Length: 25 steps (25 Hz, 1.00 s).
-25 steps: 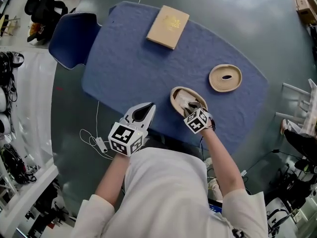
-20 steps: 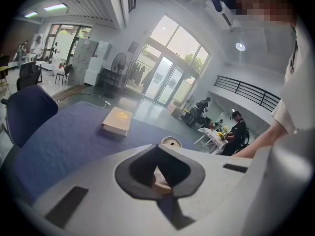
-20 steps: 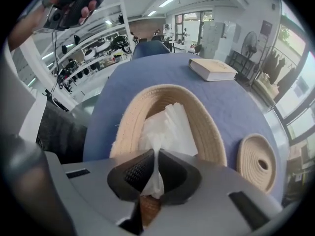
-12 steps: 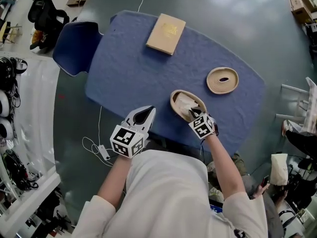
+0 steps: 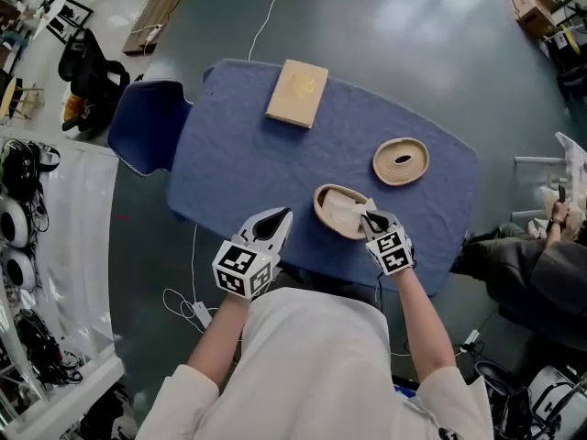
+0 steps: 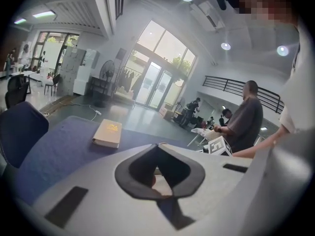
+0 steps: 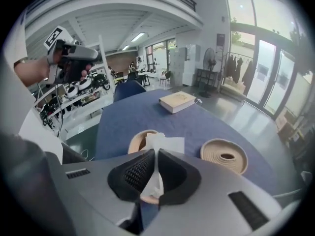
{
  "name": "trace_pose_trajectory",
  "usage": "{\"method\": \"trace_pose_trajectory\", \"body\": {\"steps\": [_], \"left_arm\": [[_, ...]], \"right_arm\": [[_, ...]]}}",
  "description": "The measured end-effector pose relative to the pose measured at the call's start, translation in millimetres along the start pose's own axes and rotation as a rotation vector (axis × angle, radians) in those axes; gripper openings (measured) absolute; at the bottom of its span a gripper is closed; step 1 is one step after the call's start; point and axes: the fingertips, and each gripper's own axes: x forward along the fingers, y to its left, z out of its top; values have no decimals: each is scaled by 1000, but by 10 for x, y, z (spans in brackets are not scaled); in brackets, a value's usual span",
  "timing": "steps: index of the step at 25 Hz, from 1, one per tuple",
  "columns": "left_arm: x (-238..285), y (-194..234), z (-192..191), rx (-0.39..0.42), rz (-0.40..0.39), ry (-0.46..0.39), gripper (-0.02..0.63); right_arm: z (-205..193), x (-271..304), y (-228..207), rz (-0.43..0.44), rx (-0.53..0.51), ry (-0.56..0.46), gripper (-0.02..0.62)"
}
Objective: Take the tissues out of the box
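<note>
An oval tan tissue box (image 5: 328, 216) stands open near the front edge of the blue table (image 5: 229, 154), with white tissue (image 5: 348, 211) showing in it. Its lid (image 5: 401, 161), with a slot in the top, lies apart to the right. My right gripper (image 5: 370, 218) is at the box's near right rim, shut on a white tissue (image 7: 165, 144) that rises from the box (image 7: 138, 140) between the pads. My left gripper (image 5: 275, 218) hovers at the table's front edge, left of the box, shut with nothing in it (image 6: 157, 145).
A tan book-shaped block (image 5: 297, 93) lies at the far side of the table. A blue chair (image 5: 147, 122) stands at the table's left end. A cable (image 5: 188, 287) trails on the floor at the left. A person (image 5: 532, 264) sits to the right.
My right gripper has shut on the tissue inside the box and drawn back a little toward the box's near rim. The left gripper has stayed at the table's edge.
</note>
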Motion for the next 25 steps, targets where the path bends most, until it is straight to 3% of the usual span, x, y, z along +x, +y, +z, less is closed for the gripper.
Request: {"method": "trace_pose_trajectory", "body": {"steps": [17,25], "left_arm": [[182,-368,711,133,-97,-61,8],[94,-563,1124,169,-122,-100,8]], "right_arm": [[890,-1739,-712,-206,238,-359,43],[1243,-2620,-847,-289,292,-492,43]]}}
